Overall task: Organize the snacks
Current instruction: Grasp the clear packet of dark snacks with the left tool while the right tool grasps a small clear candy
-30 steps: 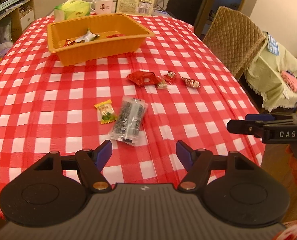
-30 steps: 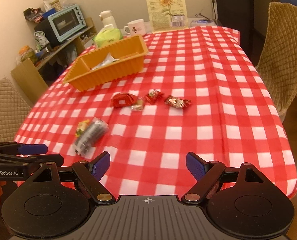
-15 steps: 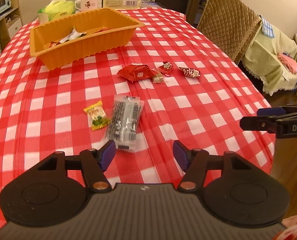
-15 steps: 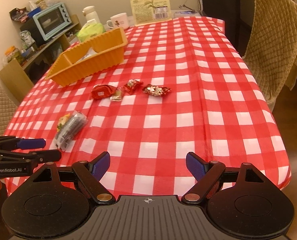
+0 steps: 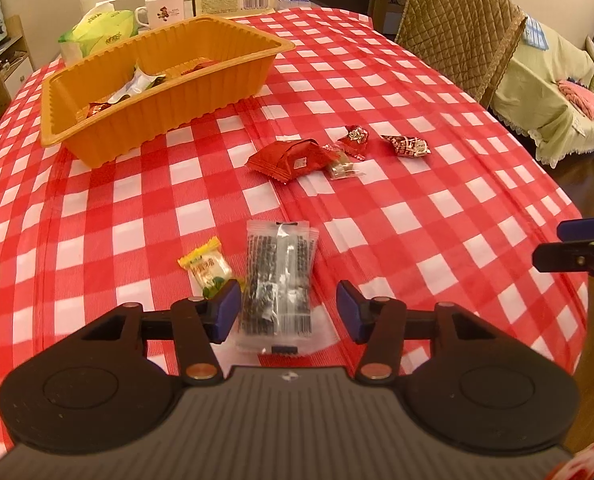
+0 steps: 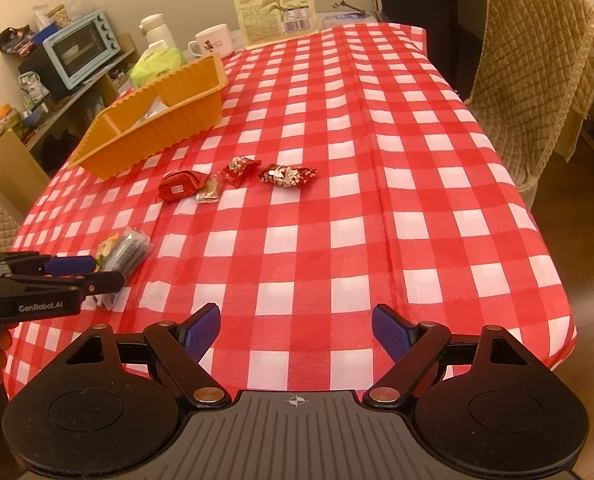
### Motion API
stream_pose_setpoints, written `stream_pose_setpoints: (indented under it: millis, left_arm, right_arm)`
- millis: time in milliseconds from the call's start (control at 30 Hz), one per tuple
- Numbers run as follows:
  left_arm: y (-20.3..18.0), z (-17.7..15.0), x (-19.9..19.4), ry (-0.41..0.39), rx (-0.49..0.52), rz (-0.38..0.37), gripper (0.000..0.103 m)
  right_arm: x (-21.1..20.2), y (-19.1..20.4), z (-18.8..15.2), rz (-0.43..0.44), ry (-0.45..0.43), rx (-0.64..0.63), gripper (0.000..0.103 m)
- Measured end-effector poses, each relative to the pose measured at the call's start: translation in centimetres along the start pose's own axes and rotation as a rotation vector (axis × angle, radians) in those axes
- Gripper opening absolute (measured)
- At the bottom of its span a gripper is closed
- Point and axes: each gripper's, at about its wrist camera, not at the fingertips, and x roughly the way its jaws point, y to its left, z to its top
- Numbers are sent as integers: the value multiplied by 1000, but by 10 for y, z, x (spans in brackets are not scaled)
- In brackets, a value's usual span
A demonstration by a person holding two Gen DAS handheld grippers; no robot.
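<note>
The left gripper point(image 5: 288, 312) is down low over the checked worktop point(image 5: 377, 224), and its jaws are closing with the near end of the clear packet of dark snacks point(image 5: 278, 276) sitting between the blue pads point(image 5: 228, 311). The pads are not pressing on the wrapper; there is a gap on the right side, while the left one sits just beside the packet's edge. Just to the left of that packet lies a small yellow candy point(image 5: 206, 266), almost touching it.

Further up the cloth, a red pouch point(image 5: 293, 157) rests with a little tan sweet point(image 5: 340, 167) against its right side, then a red wrapped candy point(image 5: 355, 140) and a red-and-silver candy point(image 5: 407, 146) a bit further right. The orange tray point(image 5: 169, 92) stands at the back left, already holding a few wrappers.

Over on the other side, the right gripper point(image 6: 295, 334) hangs above bare cloth near the worktop's front edge, jaws spread wide and nothing between them. From its camera the left gripper shows at the left edge, right over the packet.
</note>
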Motion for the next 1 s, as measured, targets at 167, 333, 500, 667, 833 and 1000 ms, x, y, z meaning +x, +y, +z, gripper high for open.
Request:
stream_pose_setpoints:
  millis: [167,333,500,667,833,1000]
  left_arm:
    - [2,5,13,19,19,-1,45]
    - [4,8,22,30,22,-5,44]
    - [4,10,25,24,24,-4,37]
    - [6,11,24,29,14,-14,34]
    - [9,11,15,18,-17,-28,34]
    - [15,11,-1,-5,-43,-33,34]
  right_arm:
    - [1,1,-1,-8,3,8,83]
    - [4,1,0,-16,7,13,83]
    - [7,2,2,-18,11,13,83]
    - [13,4,5,-12,11,3,83]
    - [19,10,10,-1,4,-17,83]
    - [29,22,21,21,-12,-57,83]
